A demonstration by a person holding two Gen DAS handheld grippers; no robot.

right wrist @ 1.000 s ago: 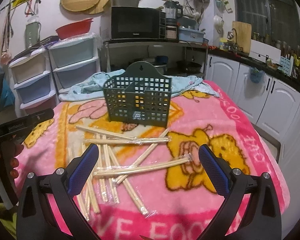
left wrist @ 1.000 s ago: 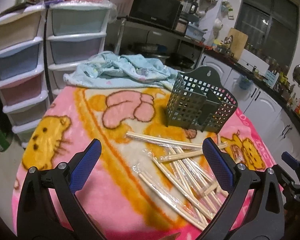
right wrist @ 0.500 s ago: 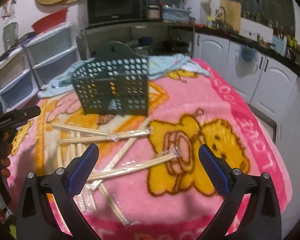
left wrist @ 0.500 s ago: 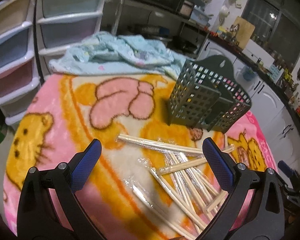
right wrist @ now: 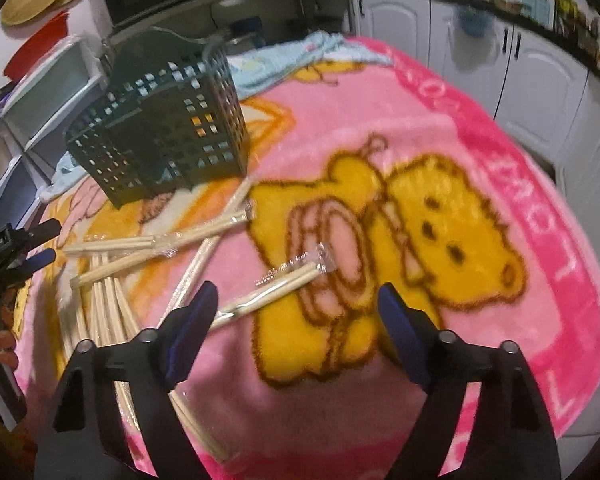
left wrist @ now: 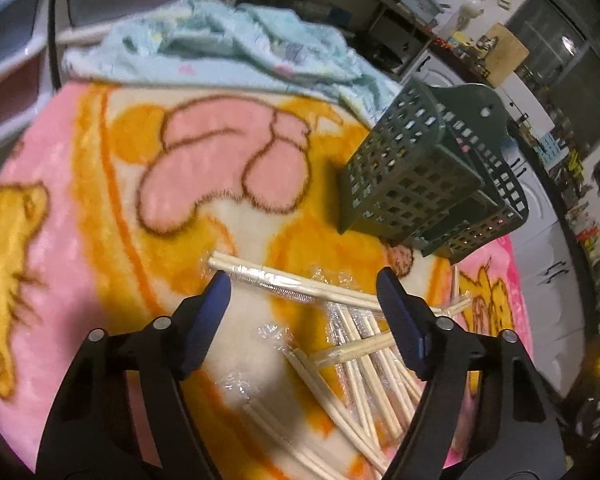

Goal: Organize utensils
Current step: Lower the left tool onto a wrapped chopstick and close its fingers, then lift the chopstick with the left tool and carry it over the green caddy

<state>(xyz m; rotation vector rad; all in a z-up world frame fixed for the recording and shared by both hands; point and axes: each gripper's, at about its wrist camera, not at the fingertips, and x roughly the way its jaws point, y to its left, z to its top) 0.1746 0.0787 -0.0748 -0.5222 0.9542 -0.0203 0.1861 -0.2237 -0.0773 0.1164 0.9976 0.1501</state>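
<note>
Now my left tongs (left wrist: 304, 292) and right tongs (right wrist: 296, 308) gape empty, their jaws just narrowing, over wrapped chopsticks (left wrist: 360, 360) scattered mid-counter on the pink blanket (right wrist: 460, 120). The green basket (left wrist: 420, 184) stands just beyond them.

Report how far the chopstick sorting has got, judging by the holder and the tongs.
Done: nothing visible; the green holder stands empty as far as its mesh shows. In hand: neither tongs hold anything. The left tongs and right tongs have just been closing partway, each over a wrapped pair, pads not yet pressing. Left: all the wrapped chopsticks lie scattered on the pink blanket.
</note>
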